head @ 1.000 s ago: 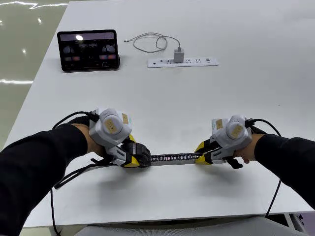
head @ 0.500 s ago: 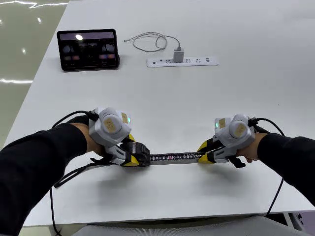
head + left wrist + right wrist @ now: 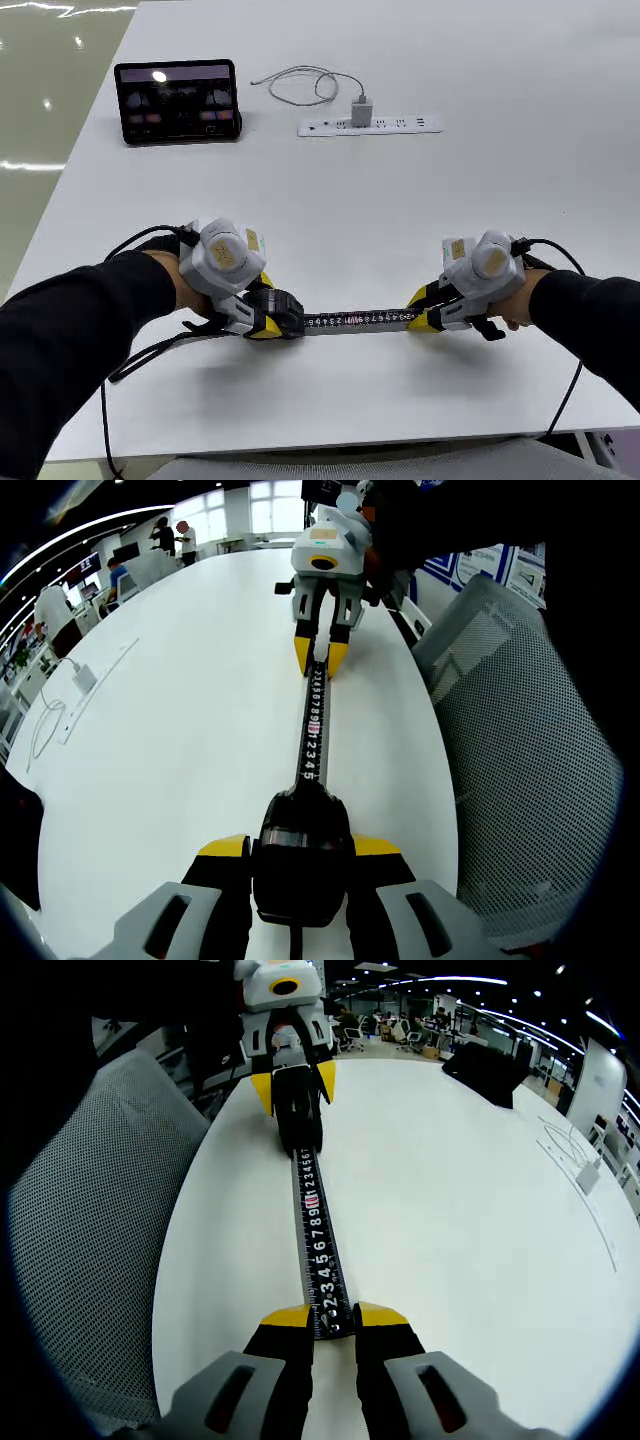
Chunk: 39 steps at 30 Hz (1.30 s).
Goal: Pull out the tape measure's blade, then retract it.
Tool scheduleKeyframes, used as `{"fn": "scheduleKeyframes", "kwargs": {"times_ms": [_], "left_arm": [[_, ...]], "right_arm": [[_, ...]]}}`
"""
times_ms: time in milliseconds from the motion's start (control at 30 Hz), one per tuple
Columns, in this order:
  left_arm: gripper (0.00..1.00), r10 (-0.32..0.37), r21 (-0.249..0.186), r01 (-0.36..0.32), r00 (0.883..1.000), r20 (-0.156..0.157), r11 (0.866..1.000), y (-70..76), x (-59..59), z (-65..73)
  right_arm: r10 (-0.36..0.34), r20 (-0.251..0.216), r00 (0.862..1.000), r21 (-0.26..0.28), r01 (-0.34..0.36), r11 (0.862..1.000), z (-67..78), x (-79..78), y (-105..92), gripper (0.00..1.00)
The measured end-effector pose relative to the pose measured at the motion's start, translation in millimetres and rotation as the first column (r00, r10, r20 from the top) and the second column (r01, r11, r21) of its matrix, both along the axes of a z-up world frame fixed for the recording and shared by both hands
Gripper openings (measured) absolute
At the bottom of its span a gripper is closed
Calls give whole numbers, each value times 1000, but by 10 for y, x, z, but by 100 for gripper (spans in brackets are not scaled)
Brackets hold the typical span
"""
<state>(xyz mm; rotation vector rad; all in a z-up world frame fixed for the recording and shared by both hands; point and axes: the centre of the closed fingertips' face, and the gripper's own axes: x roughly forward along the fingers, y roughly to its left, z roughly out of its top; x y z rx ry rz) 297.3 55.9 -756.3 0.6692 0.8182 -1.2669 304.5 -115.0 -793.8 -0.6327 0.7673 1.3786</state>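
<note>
A black and yellow tape measure case (image 3: 278,311) lies on the white table (image 3: 400,190) near its front edge, and my left gripper (image 3: 264,316) is shut on the case (image 3: 300,855). The numbered blade (image 3: 358,320) runs flat along the table from the case to my right gripper (image 3: 420,309), which is shut on the blade's end (image 3: 331,1322). In the left gripper view the blade (image 3: 313,725) stretches away to the right gripper (image 3: 321,660). In the right gripper view the blade (image 3: 315,1235) leads to the case (image 3: 296,1110) and the left gripper (image 3: 293,1085).
A dark tablet (image 3: 178,100) stands at the table's far left. A white power strip (image 3: 370,125) with a plugged charger and coiled cable (image 3: 300,85) lies at the back middle. A grey mesh chair back (image 3: 520,760) sits beside the table's front edge.
My right gripper has moved to the right with the blade's end, so more of the blade shows. The left gripper and case have stayed in place.
</note>
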Motion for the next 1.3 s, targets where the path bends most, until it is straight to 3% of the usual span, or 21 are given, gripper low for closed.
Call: {"fn": "scheduleKeyframes", "kwargs": {"times_ms": [1300], "left_arm": [[32,4,-8,-4,1000,2,1000,-16,-9,10]], "right_arm": [[-23,-5,1000,-20,23,1000,25,5,-258,10]]}}
